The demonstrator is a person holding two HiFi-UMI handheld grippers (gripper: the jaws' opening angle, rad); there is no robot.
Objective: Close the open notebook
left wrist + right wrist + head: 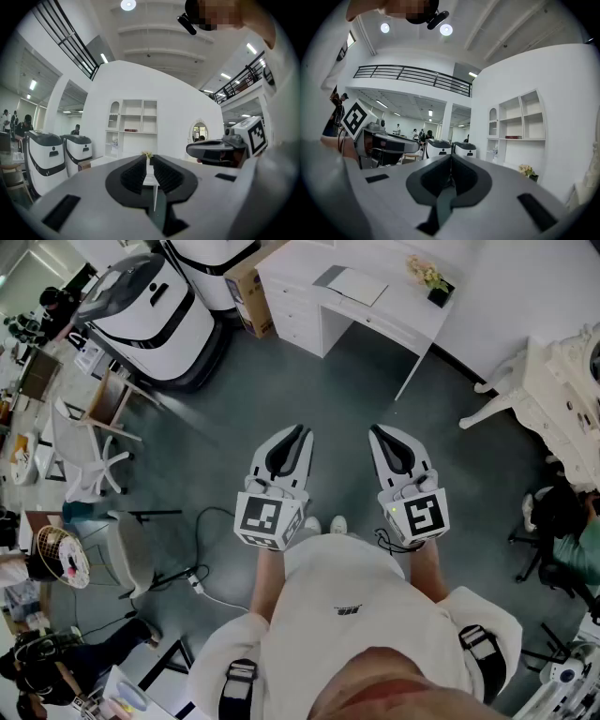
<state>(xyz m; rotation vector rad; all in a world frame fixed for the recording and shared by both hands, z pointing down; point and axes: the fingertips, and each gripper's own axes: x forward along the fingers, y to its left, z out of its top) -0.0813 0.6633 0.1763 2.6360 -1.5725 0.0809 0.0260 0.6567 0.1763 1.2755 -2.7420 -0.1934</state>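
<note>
The open notebook [352, 285] lies flat on a white desk [394, 320] at the far end of the floor, well ahead of both grippers. My left gripper [302, 431] [146, 158] and right gripper [375, 430] [451, 157] are held side by side in the air over the grey floor, pointing toward the desk. Both are shut with nothing held. In the left gripper view the desk shows only as a white sliver past the jaws, and the notebook cannot be made out there.
A small flower pot [429, 279] stands on the desk's right end. Two large white machines [150, 310] and a cardboard box [246, 287] stand to its left. Ornate white furniture [553, 381] is at the right. A white chair [80, 446] and floor cables [202, 582] lie at the left.
</note>
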